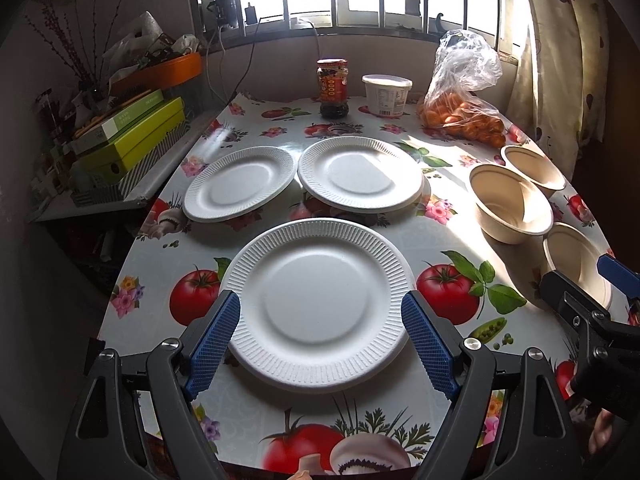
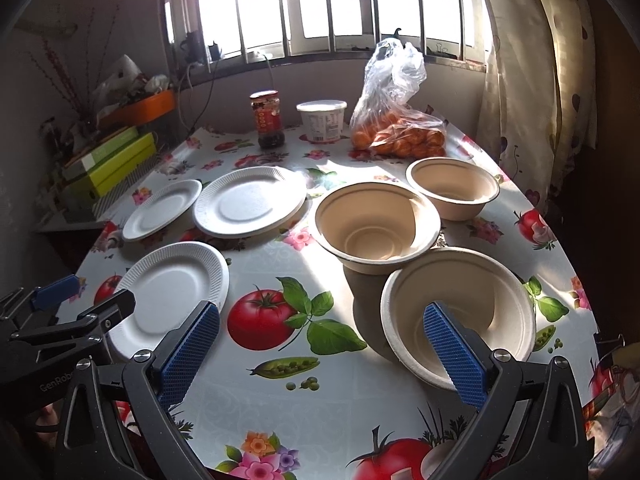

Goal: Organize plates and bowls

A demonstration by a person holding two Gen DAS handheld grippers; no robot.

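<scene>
Three white paper plates lie on the table. The nearest plate (image 1: pixel 320 304) (image 2: pixel 172 296) sits between the blue fingers of my open left gripper (image 1: pixel 322 344) (image 2: pixel 86 298), which holds nothing. Behind it are a left plate (image 1: pixel 240 184) and a right plate (image 1: pixel 360 176) that seems to rest on another. Three beige paper bowls stand to the right: a near bowl (image 2: pixel 460 304) (image 1: pixel 576 268), a middle bowl (image 2: pixel 376 226) and a far bowl (image 2: pixel 452 188). My right gripper (image 2: pixel 322 352) (image 1: pixel 588 280) is open and empty, with its right finger over the near bowl's rim.
A sauce jar (image 1: pixel 333 88), a white tub (image 1: pixel 386 94) and a plastic bag of oranges (image 1: pixel 460 116) stand at the table's far end. Green boxes (image 1: pixel 132 136) are stacked on a side shelf at left. A curtain (image 2: pixel 532 80) hangs at right. The tablecloth (image 2: pixel 320 280) has a tomato print.
</scene>
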